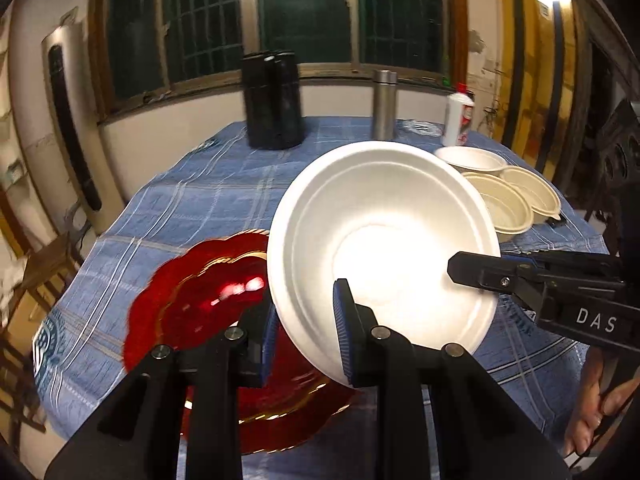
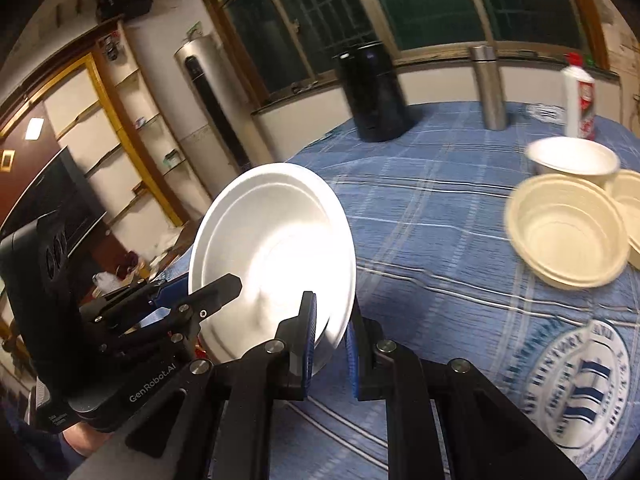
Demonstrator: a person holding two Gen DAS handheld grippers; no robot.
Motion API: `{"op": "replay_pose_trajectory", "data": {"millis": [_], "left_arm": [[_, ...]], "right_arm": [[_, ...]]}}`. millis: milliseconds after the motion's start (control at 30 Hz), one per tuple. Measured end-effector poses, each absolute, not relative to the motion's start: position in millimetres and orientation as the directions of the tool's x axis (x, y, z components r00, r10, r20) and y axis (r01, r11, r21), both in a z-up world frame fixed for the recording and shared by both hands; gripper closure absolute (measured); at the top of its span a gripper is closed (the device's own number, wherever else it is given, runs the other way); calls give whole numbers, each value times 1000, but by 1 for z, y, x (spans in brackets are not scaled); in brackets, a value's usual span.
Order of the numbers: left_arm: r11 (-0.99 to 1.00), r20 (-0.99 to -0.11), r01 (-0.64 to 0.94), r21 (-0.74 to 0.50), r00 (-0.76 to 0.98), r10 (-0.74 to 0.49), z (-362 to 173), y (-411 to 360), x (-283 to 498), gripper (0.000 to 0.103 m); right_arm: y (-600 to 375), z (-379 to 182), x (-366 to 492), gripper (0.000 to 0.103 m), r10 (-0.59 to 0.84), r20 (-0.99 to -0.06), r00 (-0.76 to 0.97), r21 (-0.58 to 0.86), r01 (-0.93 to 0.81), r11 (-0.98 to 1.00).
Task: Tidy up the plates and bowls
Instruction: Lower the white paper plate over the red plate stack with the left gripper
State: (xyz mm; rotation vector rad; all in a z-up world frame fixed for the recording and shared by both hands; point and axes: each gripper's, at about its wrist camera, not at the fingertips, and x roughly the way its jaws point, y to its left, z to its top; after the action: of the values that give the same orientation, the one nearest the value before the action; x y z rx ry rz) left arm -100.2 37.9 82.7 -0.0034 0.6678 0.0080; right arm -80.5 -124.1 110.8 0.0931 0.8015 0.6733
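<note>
Blue plaid cloth point(image 1: 224, 200) covers a table that stands before dark, barred windows point(image 1: 304, 12) in a dim room.

Both grippers clamp the same white foam plate point(image 1: 380, 248), which hangs tilted above the cloth. The left gripper point(image 1: 308, 336) has its blue-padded fingers narrowed on the plate's near rim, one pad on the plate's upper face and the other behind it. The right gripper point(image 2: 332, 344) pinches the opposite rim the same way; seen from the left wrist camera, its black fingers reach in from the right edge and close over the plate's edge. Part of a hand point(image 1: 596, 408) shows under that gripper.

Below the lifted plate, toward the left in the left wrist view, a red scalloped plate point(image 1: 192, 304) with gold trim lies flat on the cloth.

Further out on the table, three bowls sit close together: two cream bowls point(image 2: 568, 232) side by side and a white bowl point(image 2: 572, 160) just behind them.

Near the table's far edge stand a black cylindrical container point(image 1: 272, 100), a steel flask point(image 1: 384, 104) and a white bottle point(image 1: 458, 116) with a red cap. A tall silver appliance point(image 2: 208, 96) stands against the wall.
</note>
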Motion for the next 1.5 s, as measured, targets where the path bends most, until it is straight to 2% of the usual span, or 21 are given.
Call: {"op": "replay_pose_trajectory", "data": {"millis": [233, 467, 900, 1500], "left_arm": [[993, -647, -119, -15, 758, 81, 71, 86, -107, 81], [986, -681, -164, -32, 725, 99, 55, 107, -99, 81], [980, -726, -196, -34, 679, 111, 36, 119, -91, 81], [977, -727, -209, -47, 678, 110, 39, 124, -92, 78]], "right_arm": [[-65, 98, -74, 89, 607, -687, 399, 332, -571, 751], [-39, 80, -63, 89, 601, -721, 345, 346, -572, 744], [-20, 66, -57, 89, 569, -754, 327, 318, -577, 752], [-7, 73, -72, 85, 532, -762, 370, 228, -616, 754]]}}
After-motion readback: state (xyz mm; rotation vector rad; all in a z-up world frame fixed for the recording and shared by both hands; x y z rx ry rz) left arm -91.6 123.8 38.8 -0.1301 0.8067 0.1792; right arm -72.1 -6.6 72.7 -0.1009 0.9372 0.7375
